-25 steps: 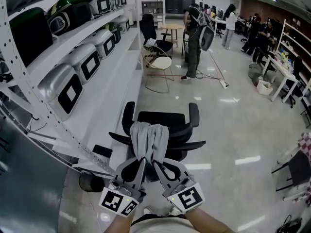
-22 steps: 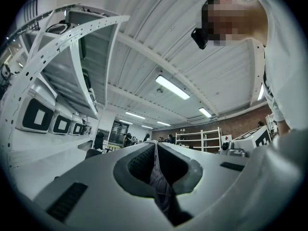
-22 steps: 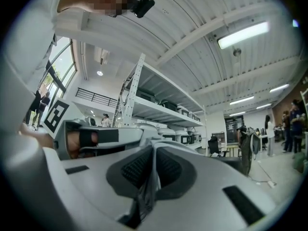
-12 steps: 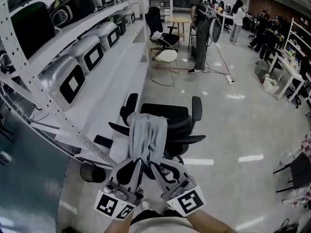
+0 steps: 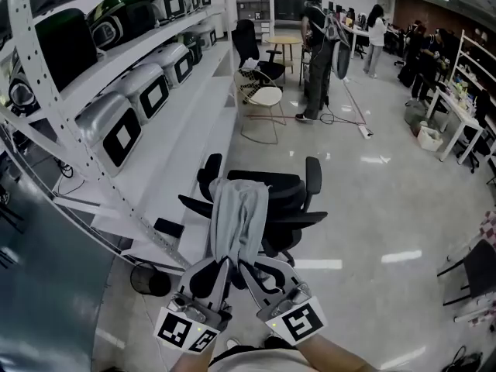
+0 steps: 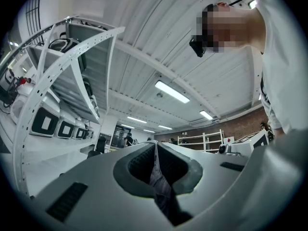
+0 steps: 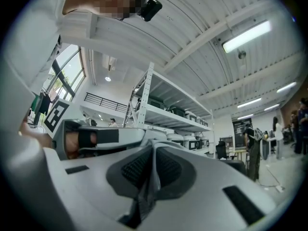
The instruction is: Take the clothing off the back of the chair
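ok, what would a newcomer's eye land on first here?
The grey garment at centre, stretched from the back of the black office chair to the left gripper and right gripper, both shut on its near end. Next, the white shelving of boxy grey machines along the left.

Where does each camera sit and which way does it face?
Head view: on the person's head, looking steeply down at the chair, grey clothing over its back; left tool and right tool show.
Left gripper view: on the left tool, tilted up at the ceiling; person's shirt at right.
Right gripper view: on the right tool, tilted up past the shelves; left tool at left.
Both gripper views show jaws shut on the clothing.
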A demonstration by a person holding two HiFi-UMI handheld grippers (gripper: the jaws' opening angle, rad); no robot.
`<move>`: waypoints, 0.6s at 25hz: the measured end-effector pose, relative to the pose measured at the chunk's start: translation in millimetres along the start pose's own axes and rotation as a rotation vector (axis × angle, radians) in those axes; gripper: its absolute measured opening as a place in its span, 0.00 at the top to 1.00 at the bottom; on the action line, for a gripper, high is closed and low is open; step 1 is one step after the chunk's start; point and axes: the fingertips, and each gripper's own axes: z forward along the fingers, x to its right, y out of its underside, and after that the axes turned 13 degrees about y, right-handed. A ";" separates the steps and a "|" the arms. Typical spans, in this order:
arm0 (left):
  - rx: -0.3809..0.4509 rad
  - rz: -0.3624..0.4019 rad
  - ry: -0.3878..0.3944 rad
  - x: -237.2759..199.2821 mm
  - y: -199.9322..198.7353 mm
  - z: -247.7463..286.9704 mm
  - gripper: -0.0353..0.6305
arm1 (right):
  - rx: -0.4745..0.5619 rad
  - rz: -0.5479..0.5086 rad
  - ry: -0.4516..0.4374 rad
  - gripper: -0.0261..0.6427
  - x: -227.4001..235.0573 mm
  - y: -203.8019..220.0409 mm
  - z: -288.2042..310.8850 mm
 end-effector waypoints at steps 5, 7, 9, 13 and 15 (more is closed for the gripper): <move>0.022 -0.025 0.066 12.2 -9.9 -25.8 0.92 | -0.019 -0.023 0.063 0.92 -28.2 -3.0 -13.8; 0.026 -0.040 0.093 18.0 -10.5 -35.5 0.92 | -0.027 -0.027 0.092 0.92 -36.7 -2.4 -20.6; 0.025 -0.048 0.123 24.9 -11.2 -44.8 0.92 | -0.029 -0.032 0.125 0.92 -43.0 -3.1 -27.4; 0.025 -0.076 0.183 38.9 -14.3 -62.6 0.92 | -0.027 -0.039 0.180 0.92 -59.0 -8.1 -41.4; 0.027 -0.088 0.209 46.0 -16.2 -70.2 0.92 | -0.035 -0.047 0.196 0.92 -68.5 -8.9 -49.8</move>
